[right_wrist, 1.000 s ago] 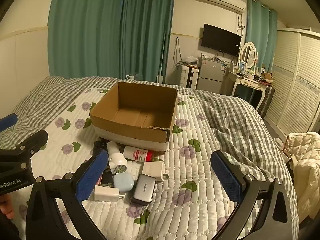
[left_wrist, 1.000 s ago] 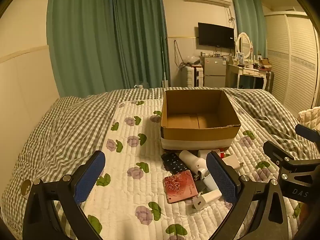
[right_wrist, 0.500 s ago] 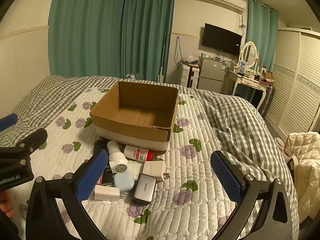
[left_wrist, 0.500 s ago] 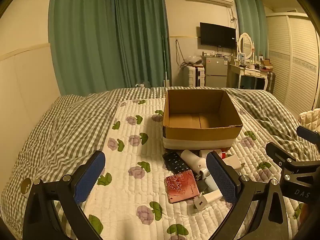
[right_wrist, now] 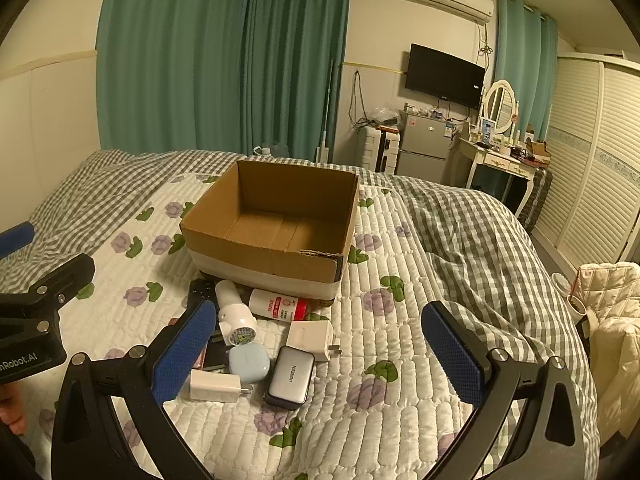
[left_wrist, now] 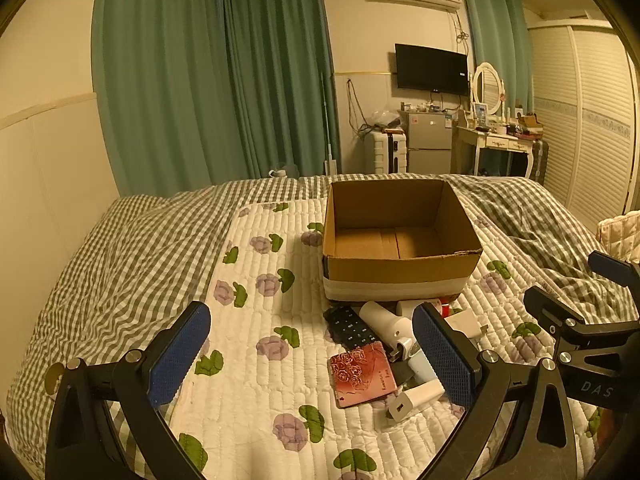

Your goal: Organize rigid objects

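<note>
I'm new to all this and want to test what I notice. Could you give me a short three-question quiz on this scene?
1. True or false: the cardboard box already holds items.
2. Are the left gripper and right gripper open or shut?
3. Which lies nearest the box: A) grey power bank, B) red-labelled bottle, C) red patterned card?

Key: 1 false; 2 open; 3 B.

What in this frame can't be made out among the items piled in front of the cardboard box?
- Black remote: right wrist view shows only its top; the white cylinder and left finger cover it.
- Grey UGREEN charger: hidden in the left wrist view behind the right finger.
- Red-capped bottle: label print too small.
- Dark flat item under the pale blue case: unidentifiable.
</note>
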The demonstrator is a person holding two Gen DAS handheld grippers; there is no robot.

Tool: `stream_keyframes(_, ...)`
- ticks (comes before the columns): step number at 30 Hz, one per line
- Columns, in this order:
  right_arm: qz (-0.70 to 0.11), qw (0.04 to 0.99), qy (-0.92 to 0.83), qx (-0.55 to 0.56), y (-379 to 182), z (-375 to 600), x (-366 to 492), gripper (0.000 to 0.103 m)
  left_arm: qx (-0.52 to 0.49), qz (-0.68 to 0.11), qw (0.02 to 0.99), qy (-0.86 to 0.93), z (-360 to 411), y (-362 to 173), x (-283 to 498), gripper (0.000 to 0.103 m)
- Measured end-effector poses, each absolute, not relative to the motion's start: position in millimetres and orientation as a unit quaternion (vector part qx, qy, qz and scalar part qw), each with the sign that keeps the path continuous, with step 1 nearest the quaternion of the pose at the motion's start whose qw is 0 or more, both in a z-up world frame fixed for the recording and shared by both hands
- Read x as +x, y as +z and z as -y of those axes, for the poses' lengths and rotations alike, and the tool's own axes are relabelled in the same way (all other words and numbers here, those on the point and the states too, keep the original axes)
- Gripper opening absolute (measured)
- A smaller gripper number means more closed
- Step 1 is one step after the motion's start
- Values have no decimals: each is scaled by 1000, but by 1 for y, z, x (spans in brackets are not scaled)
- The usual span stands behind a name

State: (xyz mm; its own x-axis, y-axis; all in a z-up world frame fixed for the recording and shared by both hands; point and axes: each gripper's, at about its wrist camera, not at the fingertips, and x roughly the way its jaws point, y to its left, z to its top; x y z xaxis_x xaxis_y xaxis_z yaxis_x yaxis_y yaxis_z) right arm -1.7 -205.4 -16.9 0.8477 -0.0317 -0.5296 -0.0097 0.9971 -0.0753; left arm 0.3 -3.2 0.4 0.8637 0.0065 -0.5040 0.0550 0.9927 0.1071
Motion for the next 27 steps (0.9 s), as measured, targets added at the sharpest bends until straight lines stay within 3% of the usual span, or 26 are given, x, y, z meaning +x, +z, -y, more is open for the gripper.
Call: stream_keyframes(27,-276,960,-7,-38,-18,207,-1,103,58,-259,964,-7,1,1,2,103)
